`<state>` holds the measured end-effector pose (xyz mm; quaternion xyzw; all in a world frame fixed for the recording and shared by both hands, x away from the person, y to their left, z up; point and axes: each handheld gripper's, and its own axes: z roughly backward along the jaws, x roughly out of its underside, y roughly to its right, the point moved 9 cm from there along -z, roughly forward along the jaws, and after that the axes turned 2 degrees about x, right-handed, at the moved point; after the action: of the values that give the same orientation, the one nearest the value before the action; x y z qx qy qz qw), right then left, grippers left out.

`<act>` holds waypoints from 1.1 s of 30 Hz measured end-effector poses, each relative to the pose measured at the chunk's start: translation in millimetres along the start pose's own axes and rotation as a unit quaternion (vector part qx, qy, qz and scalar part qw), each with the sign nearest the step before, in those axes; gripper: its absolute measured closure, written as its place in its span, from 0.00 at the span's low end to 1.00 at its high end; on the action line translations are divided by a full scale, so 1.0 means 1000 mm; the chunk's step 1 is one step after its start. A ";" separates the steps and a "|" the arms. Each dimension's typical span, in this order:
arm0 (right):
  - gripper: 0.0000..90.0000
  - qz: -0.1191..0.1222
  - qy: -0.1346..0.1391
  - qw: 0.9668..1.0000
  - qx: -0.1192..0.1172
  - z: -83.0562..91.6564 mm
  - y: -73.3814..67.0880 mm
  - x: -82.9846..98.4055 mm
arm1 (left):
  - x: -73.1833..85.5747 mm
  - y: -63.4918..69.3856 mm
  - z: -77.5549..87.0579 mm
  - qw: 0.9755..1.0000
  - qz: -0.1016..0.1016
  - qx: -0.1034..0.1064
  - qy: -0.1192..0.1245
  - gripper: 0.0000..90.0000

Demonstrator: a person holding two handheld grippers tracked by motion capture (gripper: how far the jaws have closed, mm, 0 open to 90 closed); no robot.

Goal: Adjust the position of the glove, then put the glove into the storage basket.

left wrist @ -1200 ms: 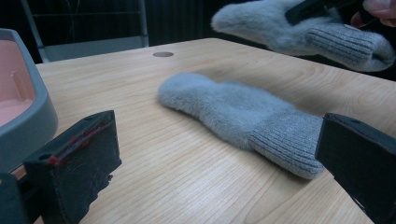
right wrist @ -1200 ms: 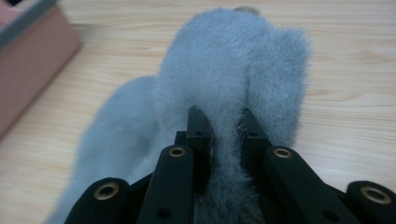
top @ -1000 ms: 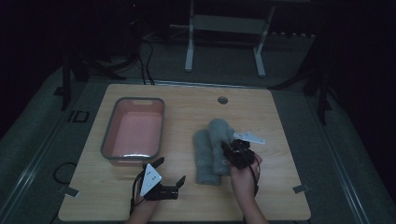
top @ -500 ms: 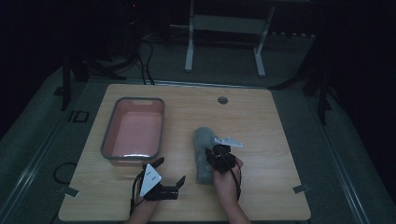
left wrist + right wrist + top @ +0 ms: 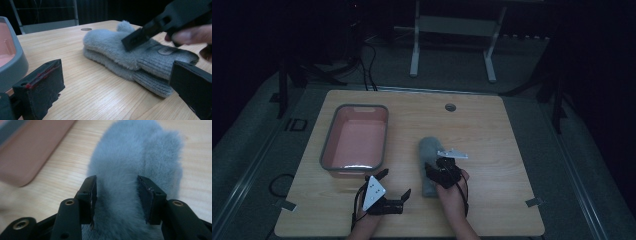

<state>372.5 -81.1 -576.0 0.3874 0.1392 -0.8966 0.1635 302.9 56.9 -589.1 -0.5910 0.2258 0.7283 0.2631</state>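
Note:
Two fluffy grey mittens (image 5: 428, 150) lie stacked on the wooden table (image 5: 492, 130), ribbed cuffs toward me. In the left gripper view the mitten pile (image 5: 112, 50) sits ahead, with a round patch on the top cuff. My right gripper (image 5: 438, 164) is down on the pile, open, its jaws either side of the top mitten (image 5: 135, 157) and pressing into the fur; my right gripper (image 5: 117, 182) has not closed on it. My left gripper (image 5: 396, 184) rests open on the table left of the mittens, nothing between its jaws (image 5: 117, 82).
A grey-rimmed tray (image 5: 328, 145) with a pink inside stands at the left of the table, just beyond my left gripper; its wall (image 5: 12, 65) is close. A round cable hole (image 5: 450, 107) lies at the back. Metal stand legs (image 5: 414, 50) rise behind the table.
My right gripper moved left and nearer, onto the mittens. The two mittens lay side by side; now one lies on the other. The left gripper stayed put.

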 end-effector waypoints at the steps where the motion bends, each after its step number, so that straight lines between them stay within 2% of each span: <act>1: 0.52 0.006 -0.001 1.000 -0.010 0.003 0.000 -0.002 | 0.000 0.000 0.000 1.000 -0.001 0.000 0.001 0.00; 3: 0.47 0.016 0.011 0.999 -0.036 0.010 0.003 -0.008 | 0.000 -0.001 -0.001 1.000 0.001 0.001 -0.001 0.00; 5: 0.42 0.025 0.023 0.998 -0.044 0.016 0.006 -0.013 | 0.000 -0.001 -0.001 1.000 0.003 0.004 -0.004 0.00; 7: 0.32 0.036 0.039 0.997 -0.052 0.022 0.013 -0.018 | 0.001 -0.001 -0.002 1.000 0.006 0.005 -0.009 0.00; 8: 0.32 0.036 0.039 0.997 -0.052 0.022 0.013 -0.018 | 0.001 -0.001 -0.002 1.000 0.006 0.005 -0.009 0.00; 9: 0.28 0.039 0.044 0.996 -0.064 0.024 0.016 -0.020 | 0.001 0.000 -0.003 1.000 0.004 0.007 -0.017 0.00; 10: 0.19 0.048 0.038 0.995 -0.077 0.026 0.019 -0.021 | 0.002 0.001 -0.004 1.000 0.002 0.011 -0.023 0.00; 11: 0.15 0.073 0.038 0.992 -0.092 0.028 0.024 -0.022 | 0.002 0.002 -0.005 1.000 -0.001 0.013 -0.026 0.00; 12: 0.15 0.073 0.038 0.992 -0.092 0.028 0.024 -0.022 | 0.003 0.003 -0.005 0.999 -0.004 0.013 -0.029 0.00; 14: 0.12 0.108 0.025 0.990 -0.087 0.030 0.030 -0.020 | 0.003 0.004 -0.007 0.999 -0.001 0.018 -0.032 0.00; 15: 0.12 0.118 0.021 0.989 -0.088 0.031 0.033 -0.018 | 0.003 0.005 -0.008 0.999 0.002 0.024 -0.036 0.00; 17: 0.14 0.132 0.047 0.985 -0.101 0.033 0.039 -0.019 | 0.004 0.005 -0.010 0.998 0.008 0.024 -0.053 0.00; 18: 0.15 0.148 0.057 0.983 -0.097 0.034 0.044 -0.018 | 0.004 0.005 -0.011 0.998 0.010 0.024 -0.055 0.00; 20: 0.15 0.158 0.069 0.982 -0.082 0.035 0.051 -0.018 | 0.004 0.005 -0.013 0.997 0.013 0.021 -0.070 0.00; 21: 0.16 0.159 0.070 0.981 -0.081 0.036 0.055 -0.017 | 0.003 0.005 -0.014 0.997 0.017 0.021 -0.070 0.00; 24: 0.17 0.145 0.041 0.985 -0.089 0.037 0.062 -0.011 | 0.000 0.001 -0.016 0.997 0.029 0.012 -0.077 0.00; 26: 0.16 0.138 0.033 0.986 -0.091 0.038 0.065 -0.009 | -0.003 0.001 -0.017 0.995 0.050 0.020 -0.078 0.00; 28: 0.15 0.126 0.024 0.987 -0.096 0.038 0.067 -0.008 | -0.007 0.004 -0.019 0.994 0.056 0.027 -0.087 0.00; 30: 0.12 0.127 0.021 0.986 -0.102 0.037 0.066 -0.007 | -0.010 0.006 -0.021 0.993 0.052 0.030 -0.100 0.00; 33: 0.12 0.126 0.024 0.985 -0.117 0.039 0.060 -0.007 | -0.018 0.011 -0.024 0.992 0.053 0.040 -0.105 0.00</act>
<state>375.8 -149.1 -552.5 0.4017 0.1975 -0.8367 0.3156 317.1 31.2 -575.8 -0.4874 0.2562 0.7899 0.2700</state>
